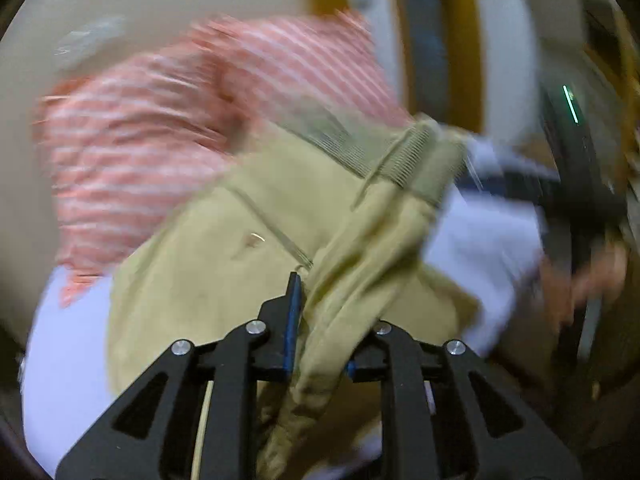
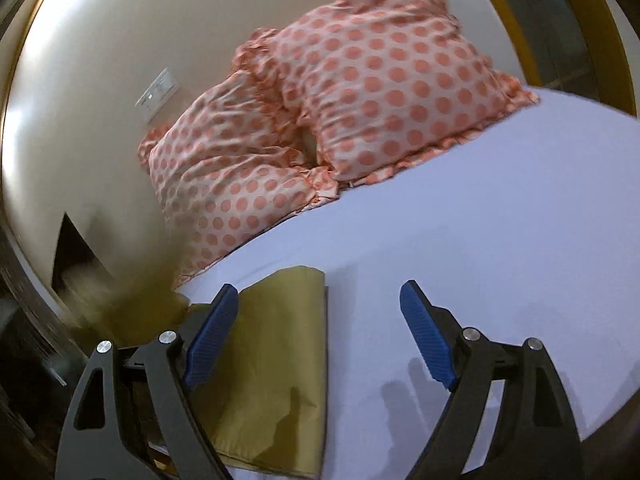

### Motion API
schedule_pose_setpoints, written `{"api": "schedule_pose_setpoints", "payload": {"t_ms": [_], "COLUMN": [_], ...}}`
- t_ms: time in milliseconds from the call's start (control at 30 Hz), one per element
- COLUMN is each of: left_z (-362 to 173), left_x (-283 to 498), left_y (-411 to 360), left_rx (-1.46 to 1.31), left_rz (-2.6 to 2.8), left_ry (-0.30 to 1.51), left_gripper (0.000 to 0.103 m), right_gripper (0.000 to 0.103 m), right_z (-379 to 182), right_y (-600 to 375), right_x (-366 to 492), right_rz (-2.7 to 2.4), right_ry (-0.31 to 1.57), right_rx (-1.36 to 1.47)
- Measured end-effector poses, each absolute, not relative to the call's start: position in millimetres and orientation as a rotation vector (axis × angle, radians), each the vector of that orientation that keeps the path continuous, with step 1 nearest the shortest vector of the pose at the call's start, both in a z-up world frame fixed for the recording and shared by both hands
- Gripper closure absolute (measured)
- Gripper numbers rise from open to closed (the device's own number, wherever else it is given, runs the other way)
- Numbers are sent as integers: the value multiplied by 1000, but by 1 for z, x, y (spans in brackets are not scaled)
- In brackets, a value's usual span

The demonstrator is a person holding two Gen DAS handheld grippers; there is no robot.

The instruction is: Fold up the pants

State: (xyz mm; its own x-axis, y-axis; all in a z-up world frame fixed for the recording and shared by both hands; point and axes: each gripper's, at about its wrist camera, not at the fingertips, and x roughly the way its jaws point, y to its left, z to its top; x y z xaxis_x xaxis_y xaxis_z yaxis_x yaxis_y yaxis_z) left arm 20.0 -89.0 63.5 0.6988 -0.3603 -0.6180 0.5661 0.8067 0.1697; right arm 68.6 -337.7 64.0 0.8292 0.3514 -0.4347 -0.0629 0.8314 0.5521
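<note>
The khaki pants (image 1: 224, 264) fill the middle of the blurred left wrist view, waistband (image 1: 404, 156) up and to the right. My left gripper (image 1: 320, 320) is shut on a bunched fold of the pants (image 1: 360, 264) and holds it lifted. In the right wrist view a flat pant leg (image 2: 280, 360) lies on the lavender bed sheet (image 2: 480, 220), its hem at the far end. My right gripper (image 2: 316, 308) is open and empty just above the leg, its left finger (image 2: 212, 332) over the cloth, its right finger (image 2: 424, 332) over bare sheet.
Two pink polka-dot pillows (image 2: 360, 92) lean against the cream wall (image 2: 100, 60) at the head of the bed. A wall switch plate (image 2: 157, 94) is left of them. The bed's left edge drops off beside the pant leg. A yellow door frame (image 2: 516, 12) stands at the right.
</note>
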Motion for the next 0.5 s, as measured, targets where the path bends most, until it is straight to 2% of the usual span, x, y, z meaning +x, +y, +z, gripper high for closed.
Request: {"api": "schedule_pose_setpoints", "payload": {"t_ms": [67,167,200,267,300,333,367,400,500], "left_z": [36,23,25,33,41,49,58,66,83], "left_x": [21,14,10,0,-4,-6,-11,-12,13], "left_y": [-101,-105,-104,-102,-96,-87,-73,-62,-4], "left_rx": [402,438,439,413,378,336,282,248,109], "left_rz": [-567,-534,-538,-573,-603,-637,-659,-651,-496], "left_ry": [684,674,670,665,666,662,643,629,615], "left_gripper": [87,81,77,74,69,64,52,44,37], "right_gripper": [19,21,24,39,43,52,57,60,62], "right_z": [59,49,46,34,28,25,19,15,13], "right_y": [-342,-335,-332,-322,-317,-313,-309,-307,-301], "right_x": [75,92,97,112,119,123,129,131,137], "right_rz": [248,315,339,386,401,407,414,420,448], "right_ry": [595,668,693,767,805,831,858,872,873], "right_rx": [557,566,569,565,554,544,535,531,516]}}
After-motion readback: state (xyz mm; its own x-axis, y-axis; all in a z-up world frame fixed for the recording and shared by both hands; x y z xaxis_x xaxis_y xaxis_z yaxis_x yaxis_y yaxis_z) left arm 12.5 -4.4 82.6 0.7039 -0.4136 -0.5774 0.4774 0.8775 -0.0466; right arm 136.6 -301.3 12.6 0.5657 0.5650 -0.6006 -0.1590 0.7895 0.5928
